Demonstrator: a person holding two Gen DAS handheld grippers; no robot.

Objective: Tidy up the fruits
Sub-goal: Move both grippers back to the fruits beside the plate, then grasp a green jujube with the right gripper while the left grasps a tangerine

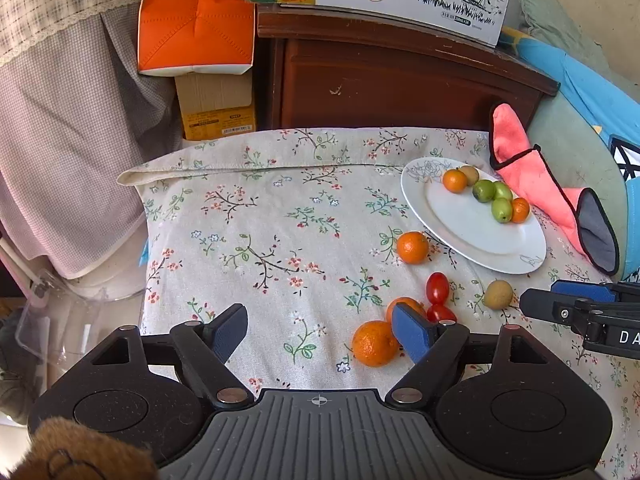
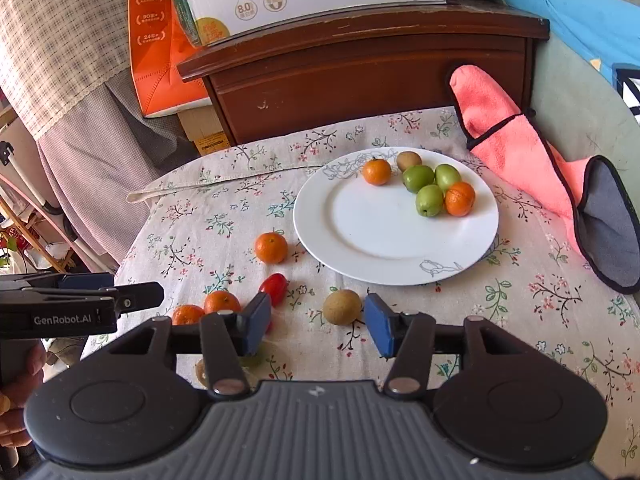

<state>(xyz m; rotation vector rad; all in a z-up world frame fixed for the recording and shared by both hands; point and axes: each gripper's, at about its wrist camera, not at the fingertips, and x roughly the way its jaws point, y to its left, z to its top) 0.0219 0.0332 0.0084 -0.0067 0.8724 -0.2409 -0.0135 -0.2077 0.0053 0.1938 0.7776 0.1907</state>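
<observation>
On the flowered cloth (image 2: 224, 216) covering the desk, a white plate (image 2: 384, 240) was seen, and six fruits were gathered along its far side: two small oranges (image 2: 377, 171), three green fruits (image 2: 418, 178) and one brown fruit (image 2: 408, 160). More fruit was left lying on the cloth beside the plate. A single orange (image 2: 271, 247) was placed just off the plate's left rim. Nearer the cameras, two further oranges (image 1: 375, 343) were found side by side, with two red tomatoes (image 1: 437, 288) close to them. A brown round fruit (image 2: 342, 307) was set apart from these, near the plate's front edge.

The left tool (image 1: 322, 330) was held wide open over bare cloth, nothing between its blue pads, the right pad (image 1: 412, 334) overlapping the oranges in view. The right tool (image 2: 318, 326) was likewise held open and empty, the brown round fruit framed between its pads from the right wrist view. A pink cloth mitt (image 2: 532, 164) was laid at the plate's right.
</observation>
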